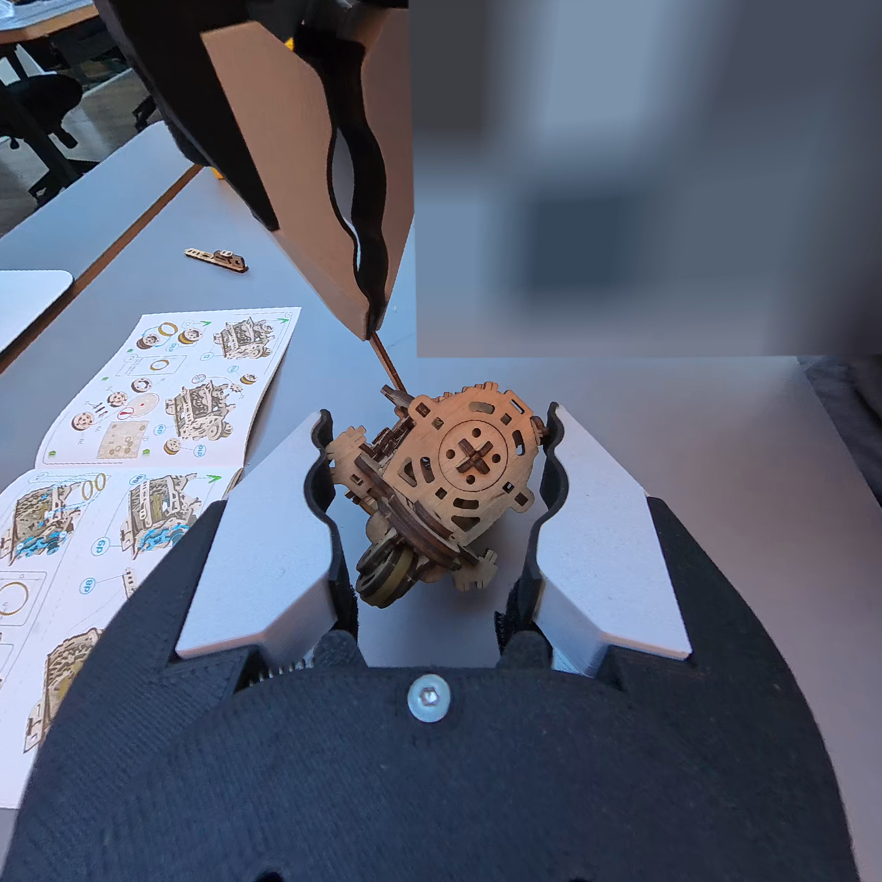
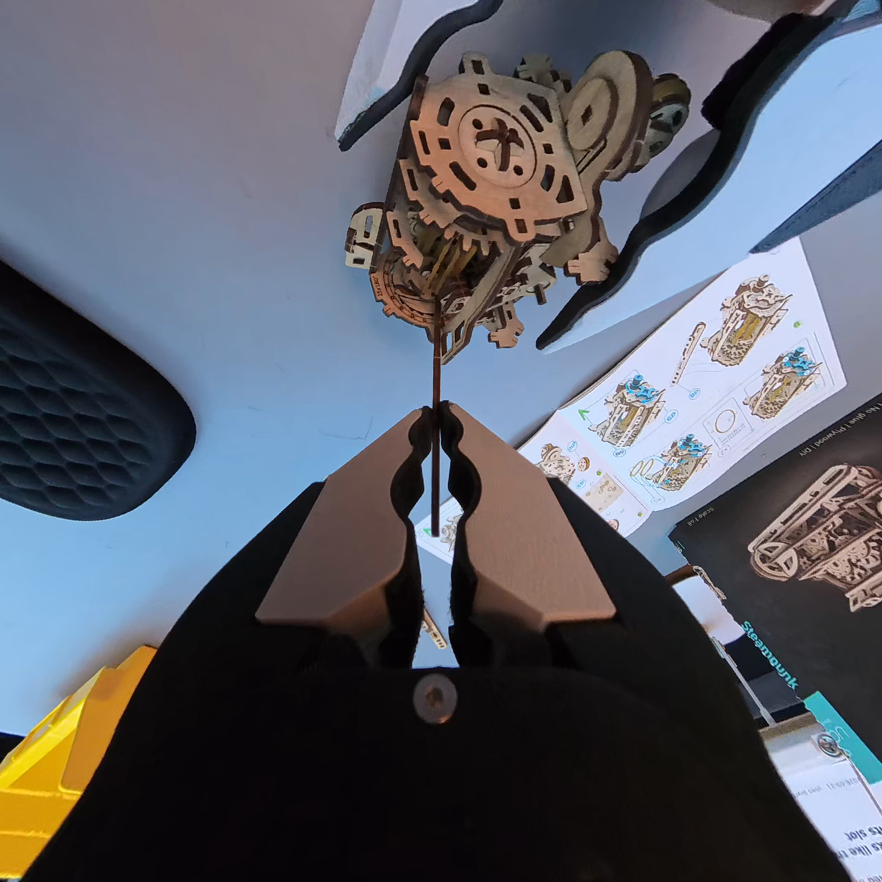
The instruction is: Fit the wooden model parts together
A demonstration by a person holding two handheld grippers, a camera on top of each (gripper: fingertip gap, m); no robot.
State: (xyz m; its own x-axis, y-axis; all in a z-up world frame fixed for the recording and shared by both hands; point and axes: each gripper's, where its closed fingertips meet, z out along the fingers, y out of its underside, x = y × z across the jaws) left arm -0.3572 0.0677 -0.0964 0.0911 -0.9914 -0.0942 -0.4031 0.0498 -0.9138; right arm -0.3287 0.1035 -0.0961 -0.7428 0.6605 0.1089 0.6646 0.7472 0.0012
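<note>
The wooden model (image 1: 458,472), a laser-cut mechanism with a round cross-slotted face and a small wheel, sits tilted just above the grey table (image 1: 668,453). My left gripper (image 1: 439,422) is shut on the model, its fingertips pressing on both sides. My right gripper (image 1: 372,327) comes in from above, shut on a thin dark wooden strip (image 1: 387,365). The strip's far end touches the model's upper back edge. In the right wrist view, my right gripper (image 2: 435,408) pinches the strip (image 2: 435,372), whose tip enters the model (image 2: 496,157) at its geared side. A left finger (image 2: 668,205) flanks the model.
An open instruction booklet (image 1: 167,396) lies left of the model and shows in the right wrist view (image 2: 692,405). A small loose wooden part (image 1: 217,260) lies farther back. The dark kit box (image 2: 811,549), a dark mesh object (image 2: 71,405) and a yellow object (image 2: 47,763) surround the work area. My right fingertips sit around 6 cm from my left ones. From either gripper's tips it is about 20 cm to the dark mesh object (image 2: 71,405).
</note>
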